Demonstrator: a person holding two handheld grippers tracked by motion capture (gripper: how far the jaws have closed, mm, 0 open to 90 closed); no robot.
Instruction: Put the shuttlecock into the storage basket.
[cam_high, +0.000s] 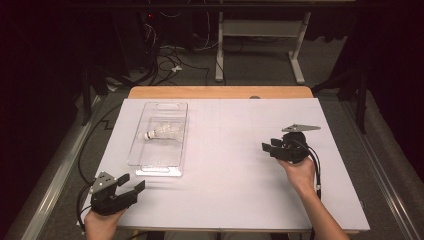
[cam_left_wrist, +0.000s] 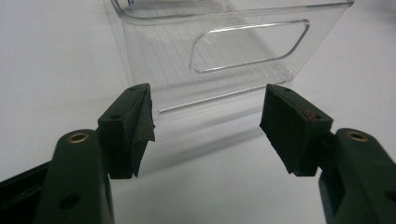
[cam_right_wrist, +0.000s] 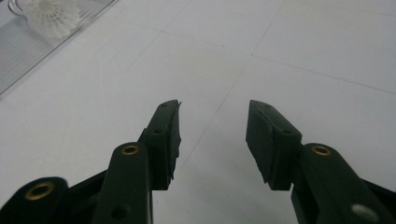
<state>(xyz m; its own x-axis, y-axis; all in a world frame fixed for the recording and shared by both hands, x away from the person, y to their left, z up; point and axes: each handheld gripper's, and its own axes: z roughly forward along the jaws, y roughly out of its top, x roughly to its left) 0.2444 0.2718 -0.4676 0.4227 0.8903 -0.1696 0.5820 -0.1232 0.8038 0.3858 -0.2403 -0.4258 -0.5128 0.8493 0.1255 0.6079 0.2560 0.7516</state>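
Nearest the person, the left gripper (cam_high: 131, 183) rests at the front left corner of the white table (cam_high: 240, 165), its jaws spread wide with nothing between them. In the left gripper view they point straight at the near end wall of the clear bin (cam_left_wrist: 243, 51), with its cut-out handle, which stands just beyond the tips but does not touch them.

A little farther in and well to the right, the right gripper (cam_high: 267, 148) sits over bare tabletop, turned toward the bin. Its jaws are also apart and empty; the right gripper view shows only white surface between them (and the bin off in its upper left corner).

Farther still, the bin (cam_high: 159, 140) lies lengthwise on the left half of the table, and the shuttlecock (cam_high: 161, 133) lies on its side inside, in the far half, cork end toward the left wall.

Judging from this, the shuttlecock is in the bin and neither gripper has hold of anything, so the work seems to be between steps. The next move likely falls to the left gripper: ease forward and close on the bin's near wall or handle, squarely, since the clear plastic could slide.

Count: two grippers, one bin, one shuttlecock, one table.
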